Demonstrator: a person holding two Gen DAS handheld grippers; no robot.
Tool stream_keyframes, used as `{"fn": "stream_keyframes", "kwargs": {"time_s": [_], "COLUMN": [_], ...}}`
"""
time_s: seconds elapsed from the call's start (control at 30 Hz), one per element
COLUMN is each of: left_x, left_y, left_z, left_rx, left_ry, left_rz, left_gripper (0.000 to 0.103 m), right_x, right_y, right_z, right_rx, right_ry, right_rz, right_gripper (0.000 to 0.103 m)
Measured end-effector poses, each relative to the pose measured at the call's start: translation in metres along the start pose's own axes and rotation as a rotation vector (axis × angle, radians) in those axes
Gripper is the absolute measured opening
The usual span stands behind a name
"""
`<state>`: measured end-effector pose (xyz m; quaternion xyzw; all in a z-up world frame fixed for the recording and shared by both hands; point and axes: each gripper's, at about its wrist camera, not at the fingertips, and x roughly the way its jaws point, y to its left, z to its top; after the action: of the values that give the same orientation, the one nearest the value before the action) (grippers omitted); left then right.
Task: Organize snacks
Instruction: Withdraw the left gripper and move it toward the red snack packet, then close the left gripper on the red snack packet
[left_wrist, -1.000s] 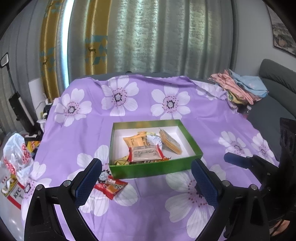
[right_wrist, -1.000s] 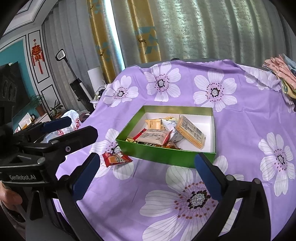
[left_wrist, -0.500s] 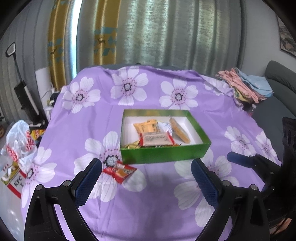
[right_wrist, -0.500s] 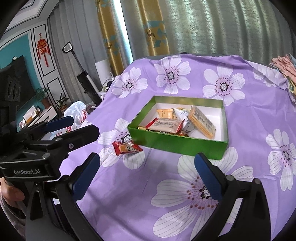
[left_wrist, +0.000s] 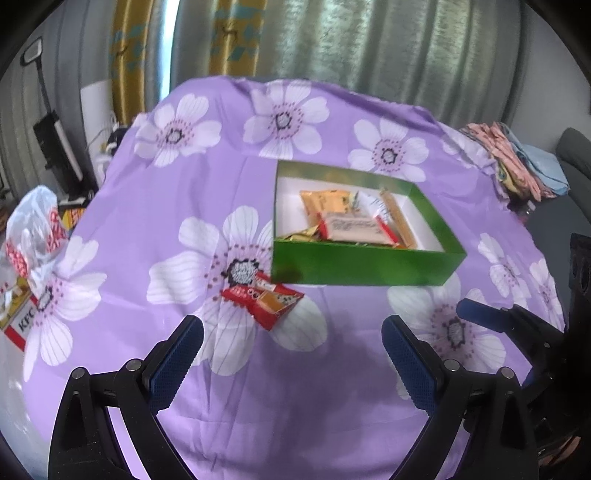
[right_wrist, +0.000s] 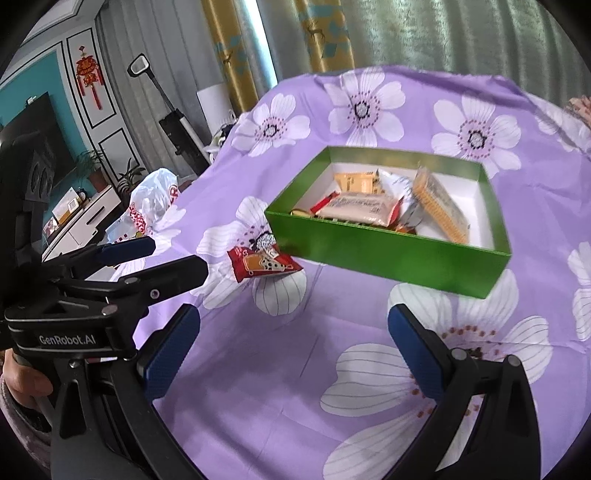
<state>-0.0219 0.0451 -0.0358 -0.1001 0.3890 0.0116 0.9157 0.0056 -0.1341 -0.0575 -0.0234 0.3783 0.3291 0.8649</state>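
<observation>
Beside green box (left_wrist: 365, 264) | red snack packet (left_wrist: 263, 299) lay ahead of left gripper (left_wrist: 291, 354), long axis crosswise | left nearer | both grippers gaped wide, empty; right gripper (right_wrist: 291, 347)

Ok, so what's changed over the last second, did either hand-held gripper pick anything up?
No. Both cameras have drifted left and closer: the red snack packet now lies nearer the left hand-held gripper, and the green box sits further right in its view. The right hand-held gripper moved in likewise. Both stay open and empty; packet, box and its snacks have not moved on the purple cloth.
</observation>
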Motion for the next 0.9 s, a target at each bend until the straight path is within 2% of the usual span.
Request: {"fn": "stream_keyframes", "kwargs": {"time_s": [0.2, 0.33, 0.57, 0.7, 0.9], "left_x": [0.021, 0.032, 0.049, 0.056, 0.075], "left_y": [0.017, 0.030, 0.050, 0.061, 0.072], "left_z": [-0.004, -0.006, -0.014, -0.012, 0.007], "left_rx": [-0.040, -0.071, -0.065, -0.114, -0.186], "left_ry": [0.043, 0.059, 0.081, 0.087, 0.132], "left_rz": [-0.003, -0.043, -0.061, -0.126, -0.213], "left_gripper": [0.097, 0.097, 0.097, 0.097, 0.097], "right_x": [0.026, 0.039, 0.058, 0.072, 0.092], "right_y": [-0.002, -0.003, -0.003, -0.001, 0.004], "right_z": [-0.001, -0.003, -0.006, -0.007, -0.006], "right_rx": [0.001, 0.005, 0.002, 0.012, 0.050], "right_ry": [0.044, 0.066, 0.098, 0.123, 0.141], "right_rz": [0.014, 0.030, 0.057, 0.086, 0.175], "right_gripper": [0.102, 0.102, 0.102, 0.102, 0.101]}}
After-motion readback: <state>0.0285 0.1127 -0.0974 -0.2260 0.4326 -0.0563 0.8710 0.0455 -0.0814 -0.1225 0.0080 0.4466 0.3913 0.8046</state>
